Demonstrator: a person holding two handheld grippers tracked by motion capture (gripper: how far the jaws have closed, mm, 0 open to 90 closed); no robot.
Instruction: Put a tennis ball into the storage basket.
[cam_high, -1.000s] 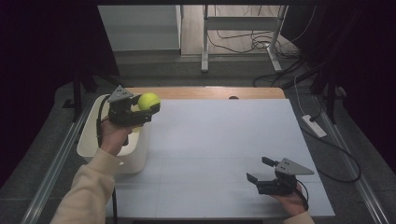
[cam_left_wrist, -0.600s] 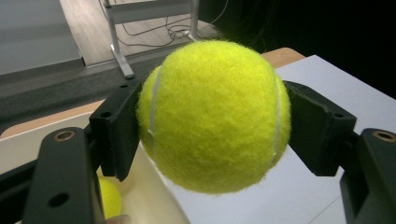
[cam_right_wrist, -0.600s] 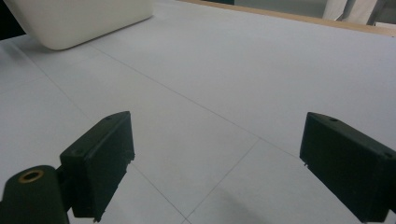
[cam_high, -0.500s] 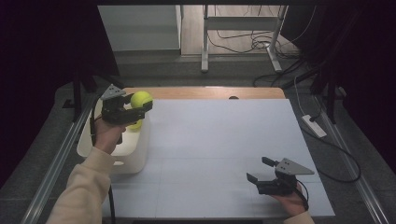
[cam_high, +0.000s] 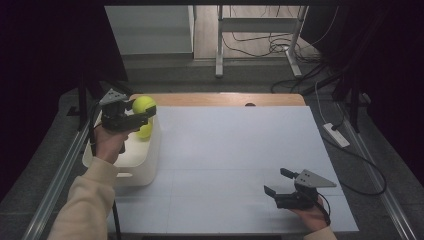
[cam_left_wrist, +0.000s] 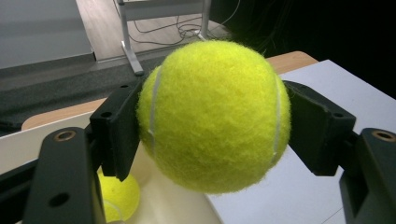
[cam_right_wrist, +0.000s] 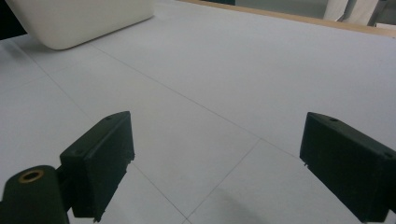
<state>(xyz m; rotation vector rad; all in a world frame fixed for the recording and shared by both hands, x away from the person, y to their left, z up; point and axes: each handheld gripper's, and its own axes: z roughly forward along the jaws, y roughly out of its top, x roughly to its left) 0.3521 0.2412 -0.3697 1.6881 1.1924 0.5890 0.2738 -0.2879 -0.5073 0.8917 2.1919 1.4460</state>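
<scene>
Right, I've got the left gripper (cam_high: 145, 114) clamped on a tennis ball (cam_high: 143, 104), held above the white bin (cam_high: 142, 165) w/ a second ball (cam_high: 145, 131) inside. My right gripper (cam_high: 276, 182) sits wide open, empty, low over the table (cam_high: 225, 150).

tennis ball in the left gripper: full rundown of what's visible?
The tennis ball is bright yellow-green with fuzzy felt and pale curved seams down both sides. It looks round and undeformed. The left gripper clamps it, one black pad pressed on each side, nothing else touching it. It hangs in the air above the far end of the white bin, at the table's left edge. A second yellow ball lies in the bin below it.
</scene>
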